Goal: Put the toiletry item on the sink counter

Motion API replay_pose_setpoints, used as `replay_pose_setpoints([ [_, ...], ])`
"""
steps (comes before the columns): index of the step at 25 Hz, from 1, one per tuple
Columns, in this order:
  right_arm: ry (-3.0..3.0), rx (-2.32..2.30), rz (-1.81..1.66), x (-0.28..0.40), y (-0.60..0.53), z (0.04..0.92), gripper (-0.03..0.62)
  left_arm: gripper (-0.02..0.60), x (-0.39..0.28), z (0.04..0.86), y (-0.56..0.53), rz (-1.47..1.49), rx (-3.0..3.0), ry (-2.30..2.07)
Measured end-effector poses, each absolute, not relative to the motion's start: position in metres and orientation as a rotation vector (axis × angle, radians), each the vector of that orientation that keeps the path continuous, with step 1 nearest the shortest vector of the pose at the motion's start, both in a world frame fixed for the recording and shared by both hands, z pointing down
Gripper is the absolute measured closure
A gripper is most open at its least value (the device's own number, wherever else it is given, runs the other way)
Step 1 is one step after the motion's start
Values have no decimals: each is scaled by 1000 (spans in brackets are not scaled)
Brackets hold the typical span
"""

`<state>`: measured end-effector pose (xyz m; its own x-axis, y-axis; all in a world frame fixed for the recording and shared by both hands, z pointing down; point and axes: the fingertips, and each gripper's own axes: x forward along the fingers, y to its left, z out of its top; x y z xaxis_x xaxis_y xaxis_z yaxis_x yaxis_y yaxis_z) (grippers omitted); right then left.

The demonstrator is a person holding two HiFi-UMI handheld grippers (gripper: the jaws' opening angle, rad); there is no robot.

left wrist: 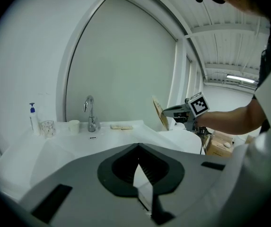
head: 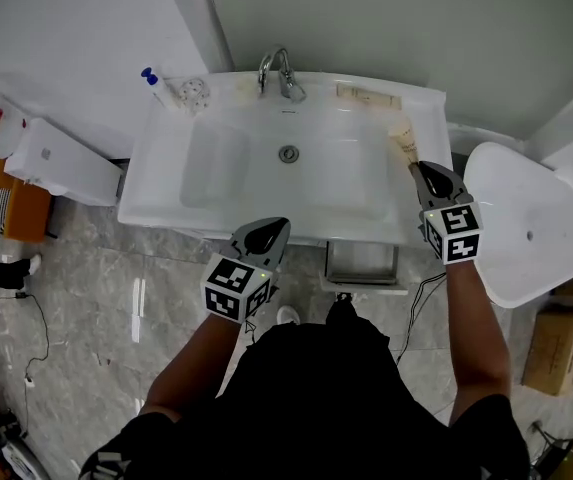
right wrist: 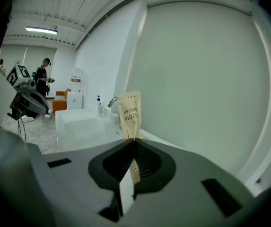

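A beige paper toothbrush packet [head: 402, 138] stands upright in my right gripper [head: 418, 165], over the right end of the white sink counter [head: 158, 183]. In the right gripper view the jaws are shut on the packet's lower edge [right wrist: 129, 112], and its printed face rises above the right gripper [right wrist: 134, 141]. My left gripper [head: 282, 224] hovers at the counter's front edge, shut with nothing in it. The left gripper view shows the left gripper [left wrist: 138, 146] closed, and the packet [left wrist: 159, 111] far off at the right.
A faucet [head: 281, 73] stands at the back centre. A blue-pump bottle [head: 153, 81] and a glass cup [head: 194, 92] sit back left, another flat packet [head: 368, 94] back right. A white rounded seat [head: 526, 223] is close on the right, with cardboard boxes [head: 556, 348] below it.
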<state>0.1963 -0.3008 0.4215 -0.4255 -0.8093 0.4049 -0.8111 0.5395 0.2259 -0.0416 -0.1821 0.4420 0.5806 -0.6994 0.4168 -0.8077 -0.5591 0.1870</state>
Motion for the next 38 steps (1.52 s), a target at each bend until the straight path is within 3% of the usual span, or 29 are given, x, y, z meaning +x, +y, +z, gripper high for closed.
replay_pose_setpoints([
  [17, -2189, 1294, 33, 189, -194, 466, 588, 581, -37, 477, -138, 459, 2483, -1090],
  [38, -1874, 747, -68, 174, -89, 669, 588, 581, -25, 553, -93, 610, 2353, -1001],
])
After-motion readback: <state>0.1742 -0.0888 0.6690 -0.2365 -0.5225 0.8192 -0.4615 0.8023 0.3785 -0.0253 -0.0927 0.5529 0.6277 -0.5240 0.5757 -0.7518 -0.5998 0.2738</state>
